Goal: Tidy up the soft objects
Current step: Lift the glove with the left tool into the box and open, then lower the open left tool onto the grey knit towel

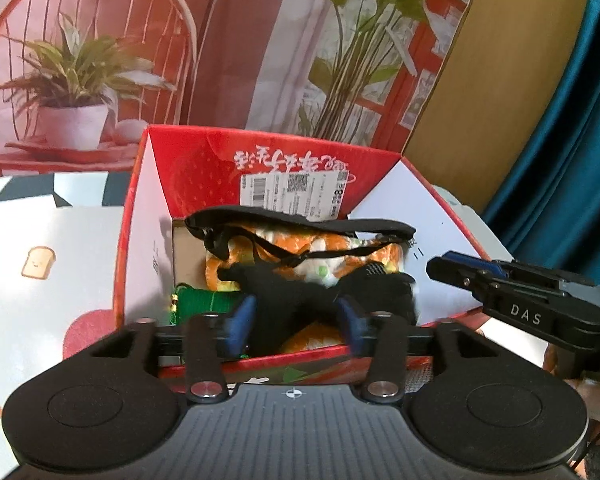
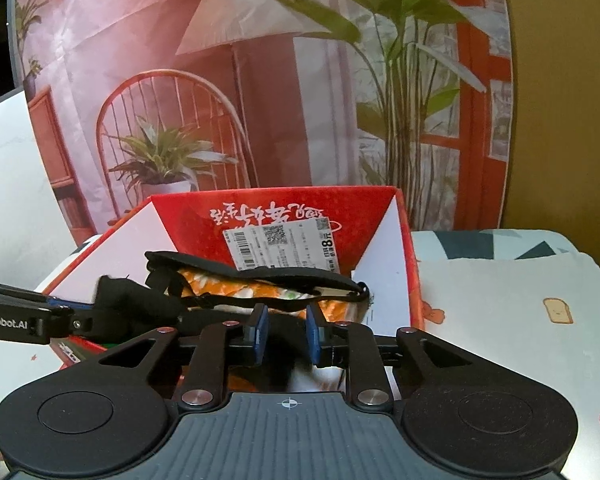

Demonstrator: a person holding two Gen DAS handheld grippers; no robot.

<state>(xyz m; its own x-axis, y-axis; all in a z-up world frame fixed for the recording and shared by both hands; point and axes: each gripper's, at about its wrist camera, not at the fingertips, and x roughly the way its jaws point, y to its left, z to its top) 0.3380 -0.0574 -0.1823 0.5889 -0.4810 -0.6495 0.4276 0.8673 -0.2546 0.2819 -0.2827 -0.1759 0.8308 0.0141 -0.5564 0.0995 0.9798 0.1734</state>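
Observation:
A red cardboard box (image 1: 260, 164) stands open in front of me, also in the right wrist view (image 2: 276, 208). Inside lie an orange and white plush (image 1: 320, 248), a green knitted piece (image 1: 208, 304) and a black strapped eye mask (image 1: 300, 220). A black glove (image 1: 300, 296) hangs over the box's near edge. My left gripper (image 1: 296, 320) has its blue pads on either side of the glove's middle, jaws apart. My right gripper (image 2: 286, 332) hovers open over the box's near right part, by the mask (image 2: 260, 272); it shows from the side in the left view (image 1: 460, 268).
The box sits on a white cloth with toast prints (image 2: 500, 320) over a patterned table. A printed backdrop of a chair and plants (image 2: 220, 120) stands right behind the box. A blue curtain (image 1: 572, 120) hangs at the right.

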